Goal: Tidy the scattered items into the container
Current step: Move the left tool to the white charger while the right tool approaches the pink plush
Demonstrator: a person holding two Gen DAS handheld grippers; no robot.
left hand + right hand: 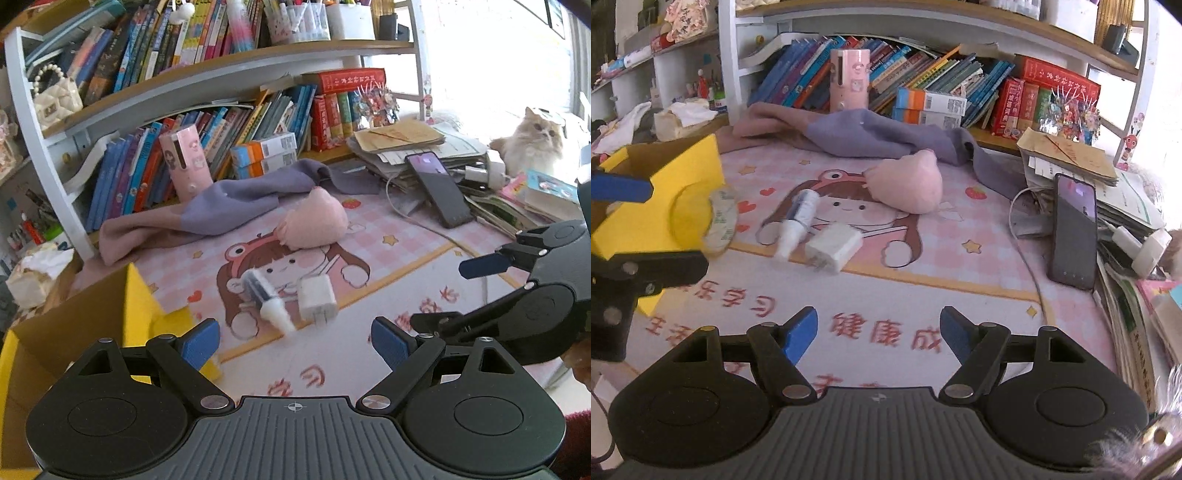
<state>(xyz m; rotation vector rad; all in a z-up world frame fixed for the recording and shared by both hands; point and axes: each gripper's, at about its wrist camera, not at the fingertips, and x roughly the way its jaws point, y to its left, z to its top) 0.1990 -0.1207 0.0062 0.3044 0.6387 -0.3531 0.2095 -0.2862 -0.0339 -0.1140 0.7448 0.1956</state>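
Note:
A white spray bottle (pixel 267 295) (pixel 798 221) lies on the pink cartoon mat (pixel 388 258) beside a white charger plug (pixel 317 300) (pixel 834 248). A pink pouch (pixel 314 221) (pixel 908 182) lies further back. The yellow cardboard box (pixel 110 314) (pixel 665 206) stands at the mat's left. My left gripper (pixel 295 341) is open, just short of the bottle and plug. My right gripper (pixel 877 332) is open over the mat's front; it also shows in the left wrist view (pixel 454 291), right of the plug. The left gripper's fingers (pixel 620 188) show by the box.
A purple and pink cloth (pixel 207 206) lies at the back of the mat below the bookshelf (pixel 184 85). A black phone (pixel 439 188) (pixel 1075 229) leans on a paper pile (pixel 1067 158) at the right. A cat (pixel 532 140) sits far right. A pink case (pixel 186 162) stands by books.

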